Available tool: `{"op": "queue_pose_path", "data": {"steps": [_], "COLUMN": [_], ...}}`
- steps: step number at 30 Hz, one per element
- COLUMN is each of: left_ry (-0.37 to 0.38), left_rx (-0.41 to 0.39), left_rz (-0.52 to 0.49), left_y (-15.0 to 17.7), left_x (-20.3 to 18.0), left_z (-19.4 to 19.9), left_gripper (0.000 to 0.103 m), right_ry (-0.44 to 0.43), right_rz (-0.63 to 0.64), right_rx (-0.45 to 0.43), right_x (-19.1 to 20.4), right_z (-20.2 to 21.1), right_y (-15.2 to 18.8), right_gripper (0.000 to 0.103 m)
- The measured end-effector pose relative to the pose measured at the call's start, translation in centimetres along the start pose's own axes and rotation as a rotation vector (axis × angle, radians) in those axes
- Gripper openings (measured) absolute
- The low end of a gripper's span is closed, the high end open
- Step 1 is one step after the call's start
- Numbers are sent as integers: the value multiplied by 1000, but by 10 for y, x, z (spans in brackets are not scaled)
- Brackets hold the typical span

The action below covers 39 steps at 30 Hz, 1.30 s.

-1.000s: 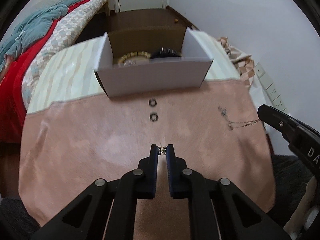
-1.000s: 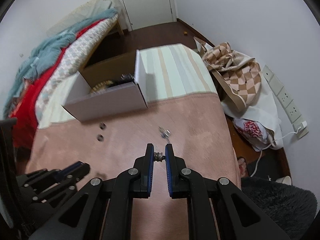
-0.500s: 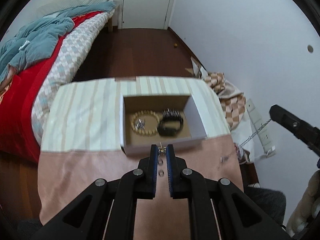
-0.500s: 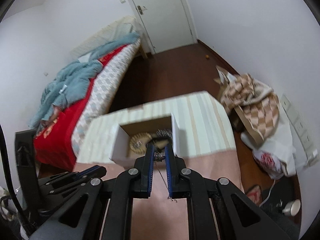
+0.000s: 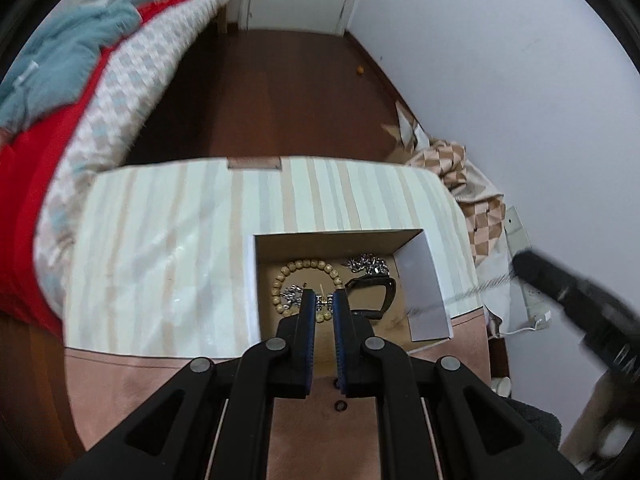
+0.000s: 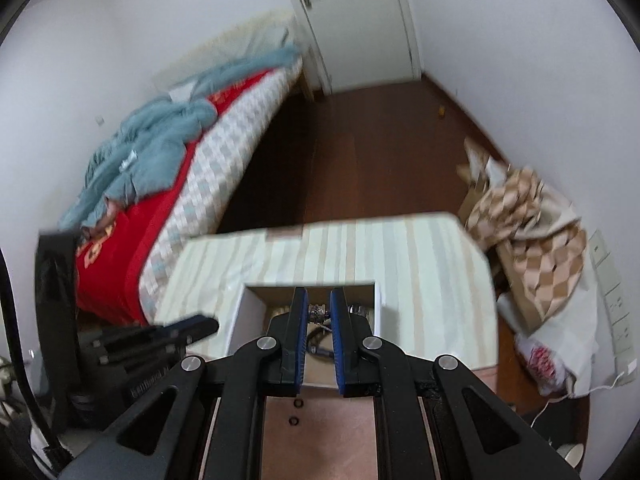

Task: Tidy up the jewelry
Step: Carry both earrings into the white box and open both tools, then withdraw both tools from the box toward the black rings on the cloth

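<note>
A white cardboard box (image 5: 428,280) stands on the table, holding a wooden bead bracelet (image 5: 304,266), a black band (image 5: 378,294) and silver chains (image 5: 366,262). My left gripper (image 5: 324,300) is shut on one end of a thin silver necklace, above the box. My right gripper (image 6: 319,312) is shut on the other end, also over the box (image 6: 246,312). The necklace chain (image 5: 476,290) runs blurred toward the right gripper (image 5: 576,300). Two small dark rings (image 6: 296,412) lie on the pink cloth in front of the box.
The table has a striped cloth (image 5: 160,240) at the far side and a pink cloth (image 5: 120,380) near me. A bed (image 6: 180,168) stands at the left. Checkered fabric and bags (image 6: 532,256) lie on the floor at the right.
Both grippers have lifted the necklace off the pink cloth and carried it forward over the box. The box now lies directly below the fingertips.
</note>
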<state>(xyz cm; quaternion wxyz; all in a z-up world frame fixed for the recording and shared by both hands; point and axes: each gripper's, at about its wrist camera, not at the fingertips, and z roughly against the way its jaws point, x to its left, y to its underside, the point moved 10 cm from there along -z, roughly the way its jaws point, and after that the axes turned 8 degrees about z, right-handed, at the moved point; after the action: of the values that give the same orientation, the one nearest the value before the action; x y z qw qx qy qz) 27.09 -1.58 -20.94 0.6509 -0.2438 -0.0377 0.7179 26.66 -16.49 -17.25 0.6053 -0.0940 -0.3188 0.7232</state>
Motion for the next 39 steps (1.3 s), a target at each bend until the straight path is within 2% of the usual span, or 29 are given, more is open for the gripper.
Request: {"op": "queue_pose_path", "data": {"steps": [5, 8, 12, 13, 14, 15, 16, 18, 20, 21, 23, 24, 27, 28, 29, 32, 35, 39], "left_ry": [25, 13, -8, -16, -28, -35, -35, -47, -73, -87, -123, -142, -219, -238, -251, -283, -292, -301], "left_rx": [92, 140, 142, 141, 136, 126, 112, 90, 78, 67, 38, 20, -40, -57, -70, -99, -100, -106], "left_rz": [26, 49, 60, 61, 64, 70, 76, 75, 64, 58, 44, 37, 4, -3, -8, -24, -27, -22], "left_y": [-3, -3, -10, -11, -13, -15, -17, -18, -19, -19, -18, -17, -12, -10, -8, 1, 13, 28], "left_x": [2, 3, 5, 6, 8, 10, 12, 15, 19, 22, 27, 29, 37, 40, 41, 44, 46, 47], "left_z": [-38, -53, -57, -57, -55, -53, -50, -44, -39, -37, -30, -27, -17, -14, -12, -8, -4, 5], "left_gripper": [6, 8, 11, 21, 40, 52, 70, 72, 73, 75, 90, 92, 98, 103, 103, 103, 103, 103], "right_ry": [-16, -26, -31, -28, -27, -20, -13, -7, 7, 16, 38, 65, 139, 168, 193, 246, 261, 281], "right_rz": [-21, -27, -22, -21, -22, -23, -22, -25, -22, -21, -17, -13, 11, 25, 35, 51, 38, 40], "right_rx": [113, 164, 221, 232, 239, 247, 251, 245, 239, 236, 231, 232, 230, 232, 236, 248, 251, 236], "right_x": [-9, -12, -11, -11, -11, -12, -14, -16, -18, -19, -23, -26, -31, -33, -34, -37, -39, -37], "right_z": [-49, -69, -87, -89, -90, -91, -91, -87, -82, -80, -75, -73, -68, -67, -66, -66, -65, -58], "right_y": [29, 41, 51, 53, 54, 55, 56, 55, 52, 52, 50, 51, 54, 56, 59, 69, 78, 84], "right_gripper": [12, 12, 13, 13, 13, 13, 14, 21, 38, 43, 54, 56, 74, 84, 93, 96, 100, 100]}}
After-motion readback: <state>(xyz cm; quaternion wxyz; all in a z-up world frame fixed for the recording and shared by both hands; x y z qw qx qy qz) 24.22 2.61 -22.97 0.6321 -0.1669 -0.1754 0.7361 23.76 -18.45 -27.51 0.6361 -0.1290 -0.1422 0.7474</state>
